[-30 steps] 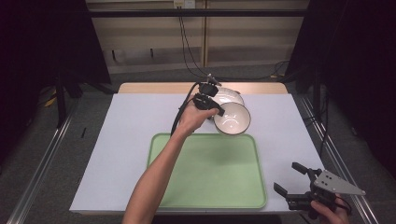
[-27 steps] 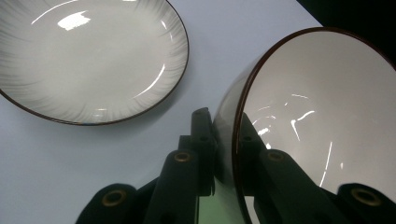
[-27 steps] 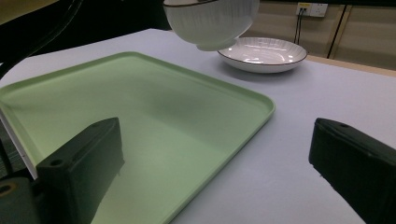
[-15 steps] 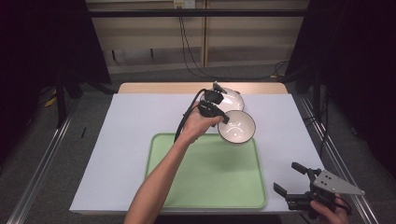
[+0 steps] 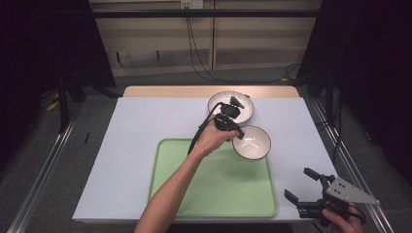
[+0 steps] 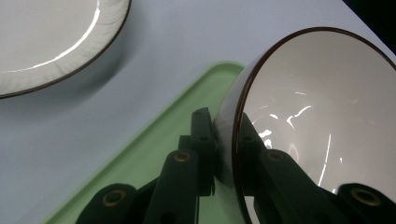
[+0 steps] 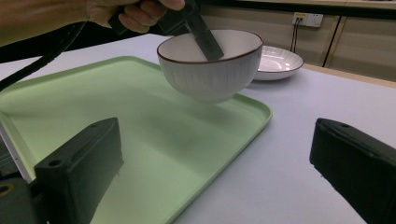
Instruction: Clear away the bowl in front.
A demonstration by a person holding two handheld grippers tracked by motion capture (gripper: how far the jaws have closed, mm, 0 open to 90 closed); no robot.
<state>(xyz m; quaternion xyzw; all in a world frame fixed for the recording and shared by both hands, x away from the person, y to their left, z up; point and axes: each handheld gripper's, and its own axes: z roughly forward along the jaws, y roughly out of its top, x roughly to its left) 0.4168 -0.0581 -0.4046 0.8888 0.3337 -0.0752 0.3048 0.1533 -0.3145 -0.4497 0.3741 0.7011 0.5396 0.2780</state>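
White-covered table (image 5: pixel 145 145) with a green tray (image 5: pixel 214 194) at its near middle. At the far edge, a shallow ribbed plate (image 5: pixel 243 108) resting on the cloth. Between the two, a white bowl with a dark rim (image 5: pixel 251 142), carried off the surface, hanging above the tray's far right corner and tipped a little; clear air and shadow under it in the right gripper view (image 7: pixel 210 70).

Clamped by the left gripper (image 5: pixel 228 119) on the bowl's left rim, one jaw inside, one outside the ribbed wall (image 6: pixel 226 144). Forearm reaching far and rightward across the tray, hand (image 5: pixel 210 140) wrapped round the handle.

Judged next: downward and slightly nearward onto the tray, directly below.

Right gripper (image 5: pixel 311 191) off the table's near right corner, jaws wide apart, empty, pointing left toward the tray; farther from the bowl than the left.
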